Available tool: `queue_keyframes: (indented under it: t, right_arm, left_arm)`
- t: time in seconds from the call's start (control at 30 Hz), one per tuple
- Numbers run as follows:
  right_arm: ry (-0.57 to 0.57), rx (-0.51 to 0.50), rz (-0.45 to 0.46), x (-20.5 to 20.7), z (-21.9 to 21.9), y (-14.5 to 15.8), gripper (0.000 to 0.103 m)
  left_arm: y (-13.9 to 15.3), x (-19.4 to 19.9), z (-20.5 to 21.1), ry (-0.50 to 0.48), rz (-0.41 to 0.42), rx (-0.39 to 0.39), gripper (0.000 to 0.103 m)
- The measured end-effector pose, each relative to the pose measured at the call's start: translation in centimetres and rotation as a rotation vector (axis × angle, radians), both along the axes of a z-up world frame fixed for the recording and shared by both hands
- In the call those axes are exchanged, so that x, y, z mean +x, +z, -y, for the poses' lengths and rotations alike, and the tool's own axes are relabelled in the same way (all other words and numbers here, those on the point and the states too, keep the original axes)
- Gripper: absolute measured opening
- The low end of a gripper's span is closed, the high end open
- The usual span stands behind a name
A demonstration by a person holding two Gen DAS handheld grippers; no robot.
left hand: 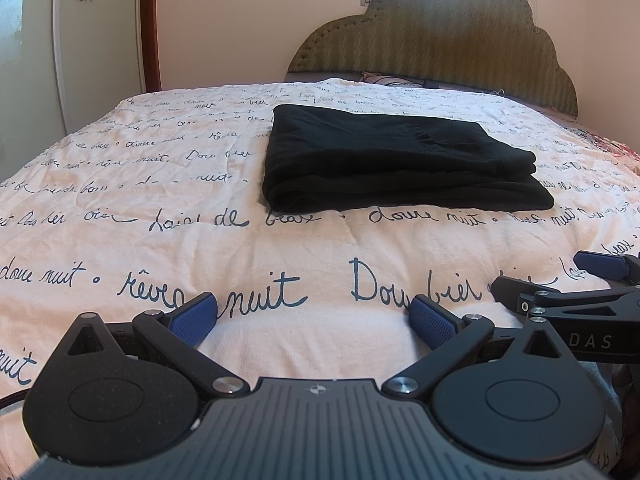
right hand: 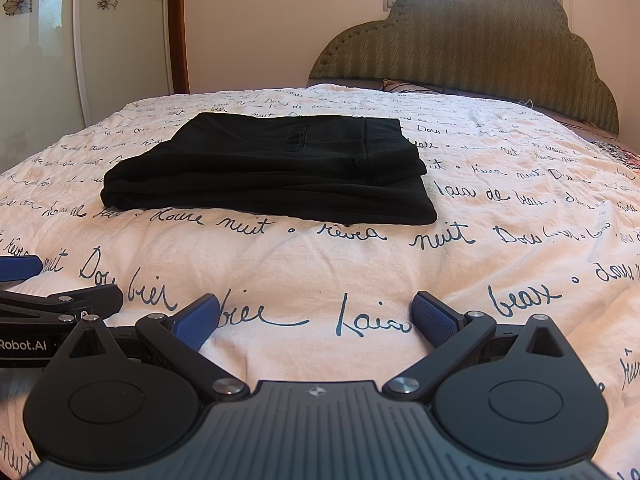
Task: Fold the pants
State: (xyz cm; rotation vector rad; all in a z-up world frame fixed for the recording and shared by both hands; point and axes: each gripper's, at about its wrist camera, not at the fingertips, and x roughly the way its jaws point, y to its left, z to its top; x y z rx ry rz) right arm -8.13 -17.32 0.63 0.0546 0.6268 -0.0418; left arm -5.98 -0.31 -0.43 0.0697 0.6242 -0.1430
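empty tongs (left hand: 314, 318), folded pants (left hand: 396, 164) beyond

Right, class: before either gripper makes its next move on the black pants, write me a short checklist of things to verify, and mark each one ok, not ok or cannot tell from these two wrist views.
1. Left gripper open and holding nothing: ok.
2. Right gripper open and holding nothing: ok.
3. Black pants lie folded in a compact stack on the quilt: ok.
4. Stack edges aligned: not ok, the bottom layer sticks out past the upper layers at the near right corner.
5. Both grippers apart from the pants, on the near side: ok.
6. Far edge of the stack tidy: cannot tell, it is hidden behind the top layer.
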Motion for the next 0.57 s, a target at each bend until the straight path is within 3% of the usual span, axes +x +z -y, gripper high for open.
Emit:
queue_keyframes:
  t: [0.23, 0.57]
  right_arm:
    - [-0.001, 0.000, 0.000, 0.00, -0.02, -0.01, 0.103]
    - [-0.001, 0.000, 0.000, -0.01, -0.02, -0.01, 0.103]
  left_arm:
    - [0.54, -0.35, -0.54, -0.050, 0.004, -0.082, 0.103]
    - [0.17, -0.49, 0.39, -0.005, 0.016, -0.015, 0.103]
